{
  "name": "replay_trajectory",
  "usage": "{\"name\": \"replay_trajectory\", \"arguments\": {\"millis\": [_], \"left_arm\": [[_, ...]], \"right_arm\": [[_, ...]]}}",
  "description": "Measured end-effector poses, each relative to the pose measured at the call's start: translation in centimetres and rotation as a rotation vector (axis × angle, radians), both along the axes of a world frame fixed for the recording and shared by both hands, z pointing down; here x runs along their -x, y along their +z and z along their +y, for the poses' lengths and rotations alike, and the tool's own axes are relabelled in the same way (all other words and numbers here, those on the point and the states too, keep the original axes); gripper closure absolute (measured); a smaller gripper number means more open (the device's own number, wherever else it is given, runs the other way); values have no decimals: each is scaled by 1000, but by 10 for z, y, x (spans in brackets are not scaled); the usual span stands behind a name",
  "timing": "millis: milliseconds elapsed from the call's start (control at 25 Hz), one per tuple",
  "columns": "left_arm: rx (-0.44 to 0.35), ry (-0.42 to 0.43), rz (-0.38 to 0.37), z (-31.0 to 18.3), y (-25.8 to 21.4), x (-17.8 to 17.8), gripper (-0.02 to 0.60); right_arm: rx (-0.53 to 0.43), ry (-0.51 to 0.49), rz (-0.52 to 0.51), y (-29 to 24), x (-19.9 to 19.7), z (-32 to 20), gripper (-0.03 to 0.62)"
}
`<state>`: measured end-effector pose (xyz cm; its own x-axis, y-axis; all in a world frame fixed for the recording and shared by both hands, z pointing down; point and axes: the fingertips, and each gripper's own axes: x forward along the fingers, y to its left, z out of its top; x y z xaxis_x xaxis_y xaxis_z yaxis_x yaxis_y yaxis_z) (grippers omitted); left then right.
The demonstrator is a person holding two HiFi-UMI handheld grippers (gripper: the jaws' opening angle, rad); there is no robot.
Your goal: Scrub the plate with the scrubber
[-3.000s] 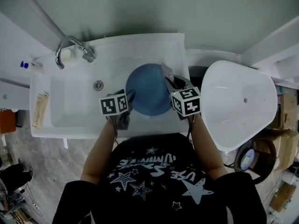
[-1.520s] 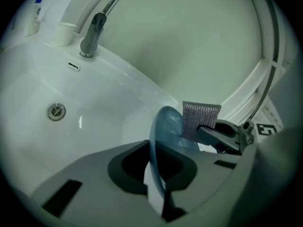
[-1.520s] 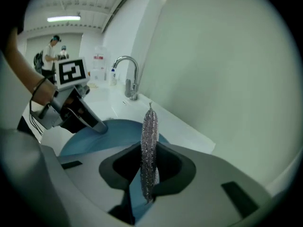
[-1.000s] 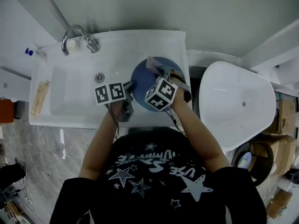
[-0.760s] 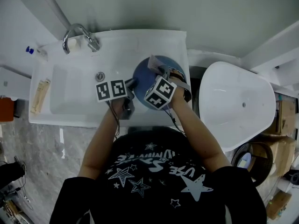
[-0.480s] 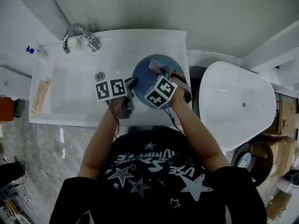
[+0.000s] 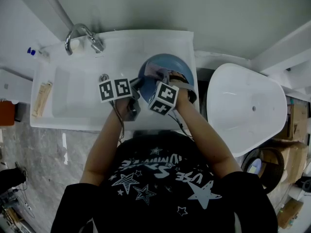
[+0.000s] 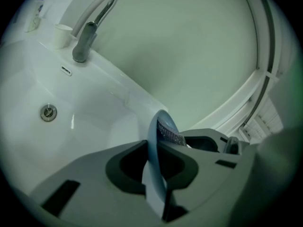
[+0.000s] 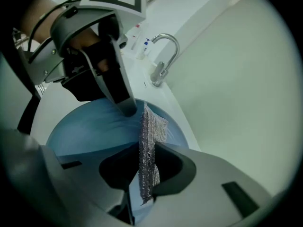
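Plate [image 7: 170,62], blue and round, sits over the right end of the sink [image 7: 82,98], close to its front edge, and both claws are on it. Nearest the person, the left claw [image 7: 135,85] is clamped on the plate's left rim; the left gripper view shows the thin blue edge [image 8: 152,138] pinched between its jaws. Just right of it, the right claw [image 7: 166,77] is clamped on the scrubber [image 7: 156,73], a silvery mesh pad [image 9: 150,145] that stands out of the jaws on edge and meets the plate's face [image 9: 90,126] near the middle. Whether the plate lies flat or tipped I cannot tell

The step in hand looks like scrubbing the face. To do it well, the left grip should be firm so the plate does not twist, and the mesh wants pressing broadside rather than edge-on, swept from the middle out to the rim

The nearest obstacle is the left claw's own tip [image 9: 125,105], which rests on the plate just beside the scrubber, so strokes toward the left rim must stop short of it. The sink's right wall is also close to the plate

Farther back the drain [image 7: 103,76] lies near the sink's middle, and the tap [image 7: 82,37] stands at the far left corner with a small white cup [image 8: 60,34] beside it. A white oval basin [image 7: 248,106] sits off the right edge, apart from the work
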<state>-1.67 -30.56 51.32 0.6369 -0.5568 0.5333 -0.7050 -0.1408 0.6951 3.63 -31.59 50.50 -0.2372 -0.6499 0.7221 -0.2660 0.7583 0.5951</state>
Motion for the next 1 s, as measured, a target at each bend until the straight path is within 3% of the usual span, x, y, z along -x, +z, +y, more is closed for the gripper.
{"name": "replay_trajectory", "arguments": {"millis": [240,680,840,1000], "left_arm": [[-7,-13,-18,-7,-2,10,535],[29,-133,55,-21,0,36,531],[20,-150,44,-25,1,43,529],[7,-179,43,-31,0,54,529]], "right_arm": [[17,-138,41,4,12,12,509],[28,-371,83,6,32,39,508],[91,-429,49,13,40,58,509],[101,-494,83,18,37,71,509]]}}
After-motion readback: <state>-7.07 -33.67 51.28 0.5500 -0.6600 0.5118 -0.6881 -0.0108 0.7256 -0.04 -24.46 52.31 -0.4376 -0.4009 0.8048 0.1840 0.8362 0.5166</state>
